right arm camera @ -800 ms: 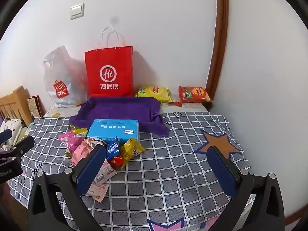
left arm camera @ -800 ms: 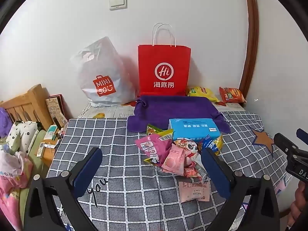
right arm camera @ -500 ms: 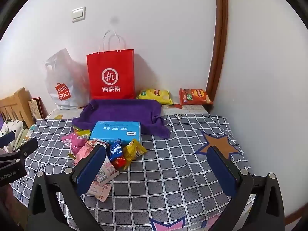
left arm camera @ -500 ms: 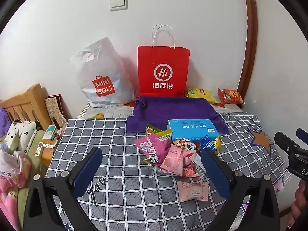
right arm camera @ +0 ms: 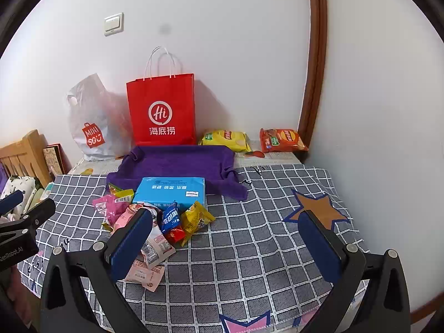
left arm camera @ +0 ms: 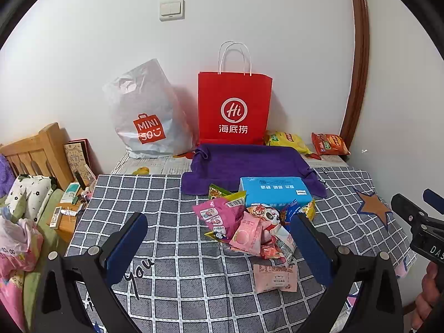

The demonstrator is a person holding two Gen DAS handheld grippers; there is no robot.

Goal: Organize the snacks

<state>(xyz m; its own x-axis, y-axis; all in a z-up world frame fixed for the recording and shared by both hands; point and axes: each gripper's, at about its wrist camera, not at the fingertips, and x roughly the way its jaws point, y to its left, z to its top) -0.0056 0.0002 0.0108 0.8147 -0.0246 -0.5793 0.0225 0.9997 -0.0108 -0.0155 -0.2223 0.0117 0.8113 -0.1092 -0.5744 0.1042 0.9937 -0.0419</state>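
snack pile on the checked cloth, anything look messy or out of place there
Yes. The small snack packets lie in a jumbled, overlapping heap in front of the blue box, and one pink packet lies apart, nearer the camera. Nothing looks torn or spilled. Both tools are open and empty.

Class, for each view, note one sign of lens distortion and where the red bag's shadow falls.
Left wrist view: the door frame bows; the red bag shadows the wall to its left. Right wrist view: black vignette corners; the red bag shadows the wall to its right.
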